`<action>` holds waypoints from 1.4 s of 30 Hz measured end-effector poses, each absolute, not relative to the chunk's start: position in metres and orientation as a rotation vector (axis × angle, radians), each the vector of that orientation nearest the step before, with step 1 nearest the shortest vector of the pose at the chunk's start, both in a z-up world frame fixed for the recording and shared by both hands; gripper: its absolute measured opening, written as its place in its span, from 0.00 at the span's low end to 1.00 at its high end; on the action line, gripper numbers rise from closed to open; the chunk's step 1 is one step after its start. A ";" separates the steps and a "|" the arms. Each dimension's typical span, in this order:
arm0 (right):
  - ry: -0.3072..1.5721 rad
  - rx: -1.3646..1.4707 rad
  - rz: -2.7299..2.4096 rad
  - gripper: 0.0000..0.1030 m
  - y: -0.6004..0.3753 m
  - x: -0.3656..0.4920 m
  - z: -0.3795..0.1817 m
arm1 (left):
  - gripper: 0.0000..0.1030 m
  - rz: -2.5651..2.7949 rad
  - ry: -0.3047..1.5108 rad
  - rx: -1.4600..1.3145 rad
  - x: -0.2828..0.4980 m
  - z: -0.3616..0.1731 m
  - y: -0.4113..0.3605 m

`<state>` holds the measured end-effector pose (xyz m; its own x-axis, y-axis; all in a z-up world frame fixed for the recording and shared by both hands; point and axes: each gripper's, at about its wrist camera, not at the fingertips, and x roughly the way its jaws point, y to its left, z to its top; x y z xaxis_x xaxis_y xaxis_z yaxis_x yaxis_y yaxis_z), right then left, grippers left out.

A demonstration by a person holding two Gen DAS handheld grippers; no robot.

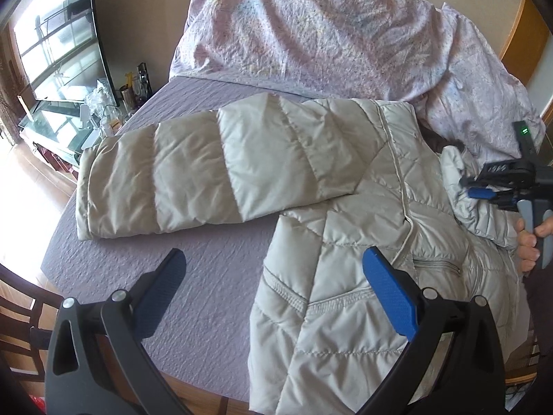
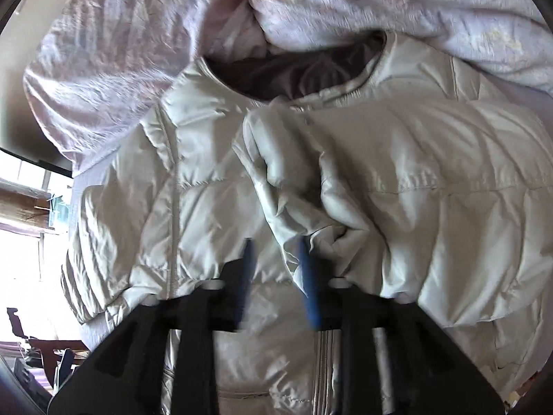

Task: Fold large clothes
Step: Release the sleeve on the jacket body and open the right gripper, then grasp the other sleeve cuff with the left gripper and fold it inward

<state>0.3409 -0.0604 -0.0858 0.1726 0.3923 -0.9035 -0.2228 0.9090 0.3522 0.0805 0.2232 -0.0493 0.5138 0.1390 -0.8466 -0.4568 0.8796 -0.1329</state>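
Pale quilted jacket [image 1: 349, 242] lies front-up on bed [image 1: 214, 276], one sleeve [image 1: 207, 169] stretched sideways, collar near crumpled floral duvet [image 1: 328, 34]. Right tongs [image 2: 276, 269] pinch bunched other sleeve [image 2: 293, 186]. Left tongs [image 1: 273, 276] spread wide above bed, holding nothing.

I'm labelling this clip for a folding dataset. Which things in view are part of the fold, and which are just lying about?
Part of the job:
puffer jacket
its spread-out sleeve
left gripper, open
right gripper, jaws narrow, the frame too blurred to tell a grip
purple bed sheet as work surface

Just lying about:
floral duvet
television
clutter on the glass stand
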 end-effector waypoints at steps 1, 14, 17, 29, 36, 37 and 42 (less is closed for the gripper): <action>1.305 0.147 0.442 0.50 -0.061 0.342 -0.078 | 0.98 0.370 0.971 -0.361 0.080 -0.050 0.224; 1.315 0.193 0.253 0.50 -0.095 0.365 -0.108 | 0.98 0.455 0.971 -0.372 0.079 -0.055 0.258; 1.335 0.162 0.296 0.50 -0.072 0.358 -0.115 | 0.98 0.475 0.974 -0.373 0.079 -0.056 0.266; 1.389 0.011 0.238 0.51 -0.029 0.347 -0.139 | 0.98 0.567 0.977 -0.391 0.082 -0.059 0.312; 1.391 -0.013 0.260 0.51 -0.018 0.345 -0.141 | 0.98 0.620 0.983 -0.433 0.071 -0.073 0.361; 1.392 -0.013 0.263 0.52 -0.020 0.345 -0.143 | 0.98 0.630 0.982 -0.437 0.068 -0.076 0.368; 1.399 -0.022 0.261 0.52 -0.023 0.346 -0.142 | 0.98 0.712 1.004 -0.459 0.056 -0.091 0.413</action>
